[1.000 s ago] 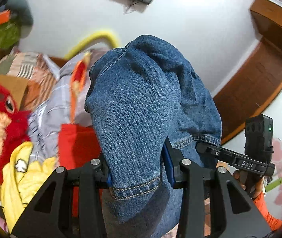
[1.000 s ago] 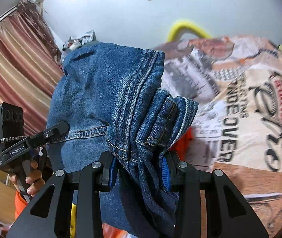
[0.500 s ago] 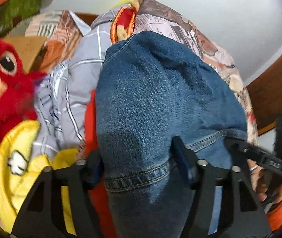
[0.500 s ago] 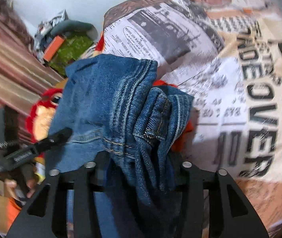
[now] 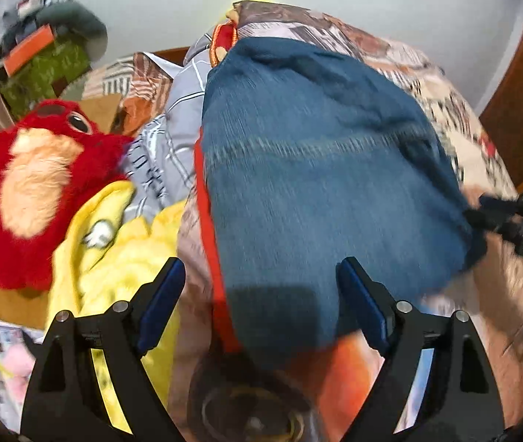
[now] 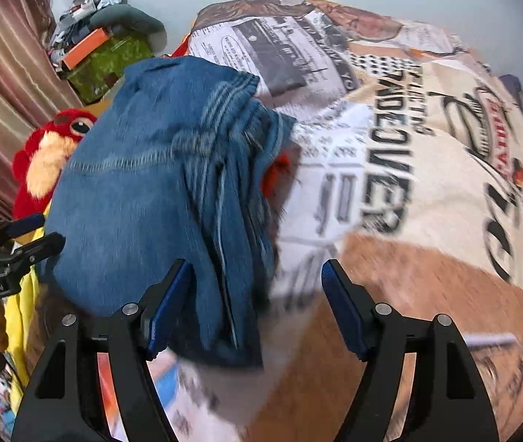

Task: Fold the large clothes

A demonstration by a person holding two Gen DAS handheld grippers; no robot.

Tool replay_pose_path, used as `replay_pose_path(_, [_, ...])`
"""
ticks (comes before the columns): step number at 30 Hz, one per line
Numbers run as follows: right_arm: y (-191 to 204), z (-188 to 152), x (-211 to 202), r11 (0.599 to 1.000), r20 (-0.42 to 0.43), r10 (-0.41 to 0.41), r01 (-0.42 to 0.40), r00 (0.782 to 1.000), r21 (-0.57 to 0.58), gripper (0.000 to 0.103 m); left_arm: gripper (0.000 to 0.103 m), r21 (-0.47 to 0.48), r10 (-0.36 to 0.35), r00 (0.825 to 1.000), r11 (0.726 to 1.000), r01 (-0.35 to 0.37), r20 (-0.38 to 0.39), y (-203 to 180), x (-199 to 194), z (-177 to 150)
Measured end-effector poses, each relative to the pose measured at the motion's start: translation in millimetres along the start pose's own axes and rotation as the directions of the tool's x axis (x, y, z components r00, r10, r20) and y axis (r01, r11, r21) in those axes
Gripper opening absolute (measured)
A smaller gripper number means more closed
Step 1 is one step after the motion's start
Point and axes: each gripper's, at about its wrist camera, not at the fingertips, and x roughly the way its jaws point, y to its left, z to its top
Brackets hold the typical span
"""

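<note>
The folded blue jeans [image 5: 316, 184] lie on the printed bedspread [image 5: 456, 125], on top of an orange-red garment [image 5: 210, 243]. My left gripper [image 5: 261, 298] is open, its jaws spread wide at the jeans' near edge, holding nothing. In the right wrist view the jeans [image 6: 158, 191] lie left of centre with the seams bunched on their right side. My right gripper [image 6: 256, 294] is open just in front of the jeans' near right edge. The other gripper shows at the edge of each view.
A red plush toy [image 5: 40, 184] and a yellow plush [image 5: 121, 250] sit left of the jeans. A grey striped cloth [image 5: 165, 140] lies behind them. Boxes and clutter [image 6: 106, 51] are piled at the back left. The bedspread [image 6: 427, 169] extends to the right. A wooden door [image 5: 519, 103] is at right.
Both grippers lowered the jeans from up in the air onto the bed, then opened and let go. The jeans now rest on the bedspread.
</note>
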Motion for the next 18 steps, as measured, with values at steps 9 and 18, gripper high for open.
replay_pose_path(9, [8.5, -23.5, -93.1, 1.0, 0.134, 0.001, -0.002, 0.991, 0.004, 0.07, 0.085, 0.004, 0.023, 0.989, 1.0, -0.024, 0.146, -27.3, -99.6, -17.3])
replay_pose_path(18, [58.2, -41.4, -245.9, 0.996, 0.508, 0.056, -0.016, 0.86, -0.084, 0.07, 0.085, 0.006, -0.017, 0.849, 1.0, 0.016, 0.528, -60.4, -277.3, -31.6])
